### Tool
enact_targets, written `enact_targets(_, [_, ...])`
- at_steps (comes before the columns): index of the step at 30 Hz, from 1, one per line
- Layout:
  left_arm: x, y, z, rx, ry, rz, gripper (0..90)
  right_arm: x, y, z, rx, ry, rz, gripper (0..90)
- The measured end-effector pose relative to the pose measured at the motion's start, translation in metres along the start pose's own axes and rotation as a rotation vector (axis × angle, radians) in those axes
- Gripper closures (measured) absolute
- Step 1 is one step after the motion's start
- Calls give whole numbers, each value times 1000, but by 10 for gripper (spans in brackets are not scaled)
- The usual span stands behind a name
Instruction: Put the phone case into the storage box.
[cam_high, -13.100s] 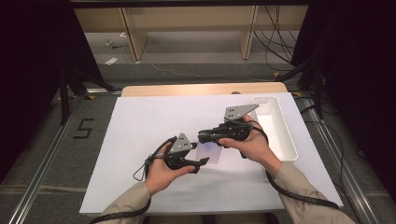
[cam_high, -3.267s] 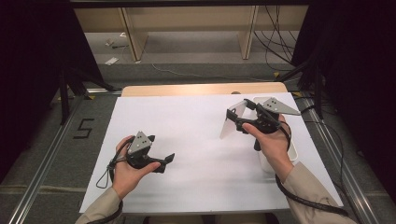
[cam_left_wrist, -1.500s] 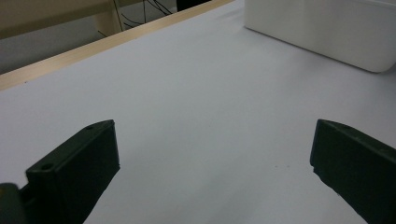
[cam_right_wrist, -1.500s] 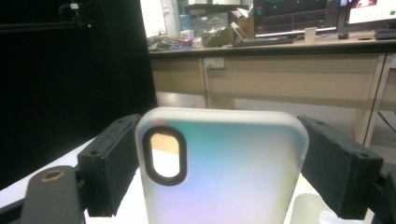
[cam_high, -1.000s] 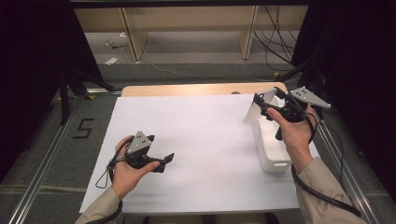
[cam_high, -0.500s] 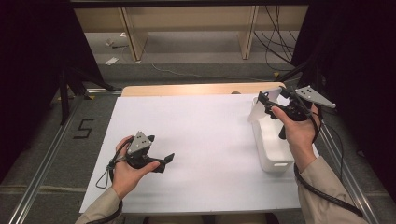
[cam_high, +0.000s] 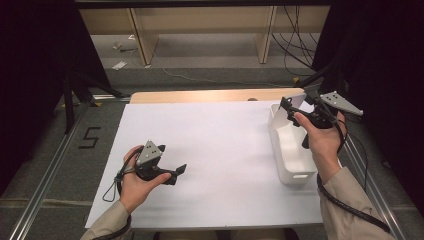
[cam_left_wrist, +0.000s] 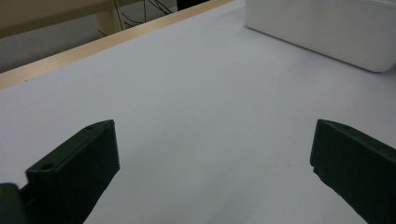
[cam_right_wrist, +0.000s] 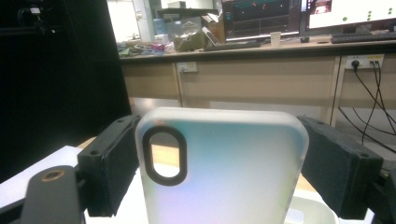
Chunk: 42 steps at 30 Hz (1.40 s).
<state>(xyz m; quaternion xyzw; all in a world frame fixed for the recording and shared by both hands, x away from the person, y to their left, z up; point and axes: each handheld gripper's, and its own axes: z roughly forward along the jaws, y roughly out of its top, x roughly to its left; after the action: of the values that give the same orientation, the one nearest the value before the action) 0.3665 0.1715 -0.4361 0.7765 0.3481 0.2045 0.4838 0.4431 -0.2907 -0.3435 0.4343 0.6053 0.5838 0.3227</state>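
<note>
Two grippers show in the high view. The left gripper (cam_high: 181, 169) rests low over the white table (cam_high: 215, 150) near the front edge, held in the person's left hand (cam_high: 134, 182), its black jaws spread with nothing between them. The right gripper (cam_high: 289, 106) is raised at the far right, above the far end of a white bin (cam_high: 290, 155), a long rectangular plastic tub with rounded corners and smooth matte walls that stands at the right edge of the table. Between this gripper's jaws sits a phone case (cam_high: 296, 100), pale and translucent, small from up here. A grey three-cornered plate tops each gripper, and a dark cable trails down along the right sleeve.

Looking along the left gripper (cam_left_wrist: 212, 158) in its own view, the two blocky black jaws stand far apart over the bare, smooth table sheet, gripping nothing. The bin (cam_left_wrist: 327, 32) lies ahead at the upper right, and a strip of light wooden edge borders the sheet at the far side.

From the right gripper view, the right gripper (cam_right_wrist: 219, 168) pinches the phone case (cam_right_wrist: 233, 172) by its two long edges, each flat black pad pressed against a side. The case stands upright, frosted and milky with rounded corners, and has an oval camera cutout ringed in black near its upper left. Below it a corner of the bin (cam_right_wrist: 308, 210) shows.
</note>
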Motion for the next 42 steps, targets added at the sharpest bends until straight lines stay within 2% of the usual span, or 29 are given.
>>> enact_targets(18, [0, 0, 0, -2, 0, 1, 6, -7, -1, -1, 8, -37, 1, 180])
enact_targets(42, [-1, 0, 0, -1, 1, 2, 5, -13, -2, -2, 13, -63, 4, 180])
